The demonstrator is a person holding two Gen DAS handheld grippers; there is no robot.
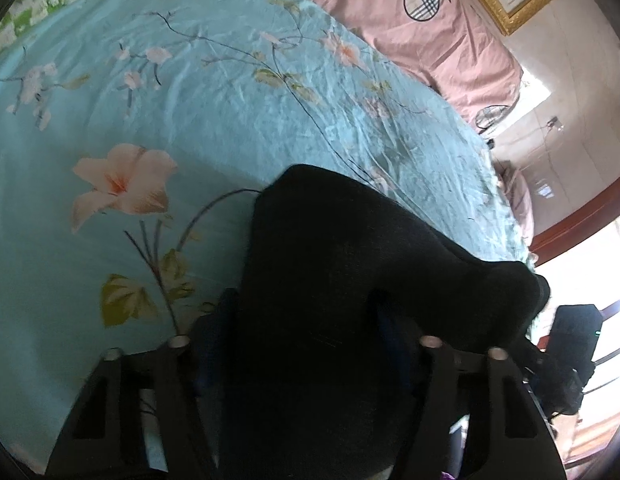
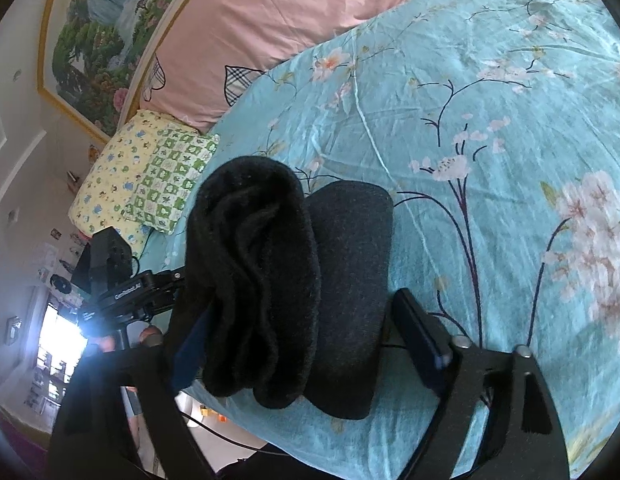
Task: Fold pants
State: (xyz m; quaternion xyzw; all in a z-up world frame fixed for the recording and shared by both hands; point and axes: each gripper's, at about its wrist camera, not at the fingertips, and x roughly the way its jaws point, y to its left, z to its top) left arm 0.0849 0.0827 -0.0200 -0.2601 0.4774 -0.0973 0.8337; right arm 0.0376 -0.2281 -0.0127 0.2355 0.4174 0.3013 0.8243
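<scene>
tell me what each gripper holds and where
Left gripper: black pants fill its jaws, grip unclear. Right gripper straddles their folded end, one pad clear, nothing held.

Both tools are matt black. The left hand-held gripper (image 1: 306, 344) has slotted, wedge-shaped arms tipped with round silver screws, and dark blue pads on its fingers (image 1: 208, 344). The right hand-held gripper (image 2: 310, 336) is built alike — black slotted arms, silver screw heads, and a flat navy pad on each finger.

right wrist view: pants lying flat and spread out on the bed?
No, the black pants sit bunched in a thick folded bundle at the edge of the blue floral bedsheet.
</scene>
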